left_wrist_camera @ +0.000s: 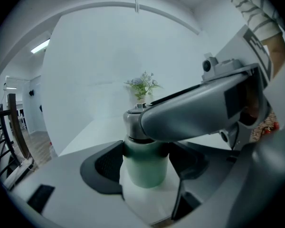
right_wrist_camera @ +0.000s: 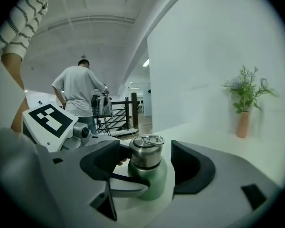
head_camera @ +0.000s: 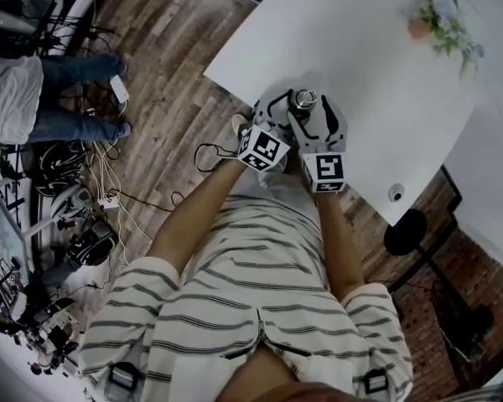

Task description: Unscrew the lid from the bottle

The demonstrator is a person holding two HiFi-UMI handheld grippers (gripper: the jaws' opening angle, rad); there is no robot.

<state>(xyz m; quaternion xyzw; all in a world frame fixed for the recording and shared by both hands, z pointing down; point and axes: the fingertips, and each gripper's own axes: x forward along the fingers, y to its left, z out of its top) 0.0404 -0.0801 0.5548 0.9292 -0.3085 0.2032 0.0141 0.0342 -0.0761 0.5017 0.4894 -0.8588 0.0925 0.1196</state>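
A green bottle (left_wrist_camera: 145, 167) with a steel lid (right_wrist_camera: 146, 151) stands upright near the front edge of the white table (head_camera: 377, 74). My left gripper (left_wrist_camera: 145, 163) is shut on the bottle's green body, a dark pad pressing on each side. My right gripper (right_wrist_camera: 147, 164) is open at lid height. The lid sits between its two pads, with a gap on both sides. In the head view both grippers (head_camera: 277, 114) (head_camera: 320, 117) meet around the lid (head_camera: 303, 100), the left from the left and the right from the near side.
A vase of flowers (head_camera: 434, 17) stands at the table's far right. A small round fitting (head_camera: 395, 193) sits by the table's near right edge. A person (head_camera: 29, 90) stands on the wooden floor to the left, near cables and gear (head_camera: 84, 208).
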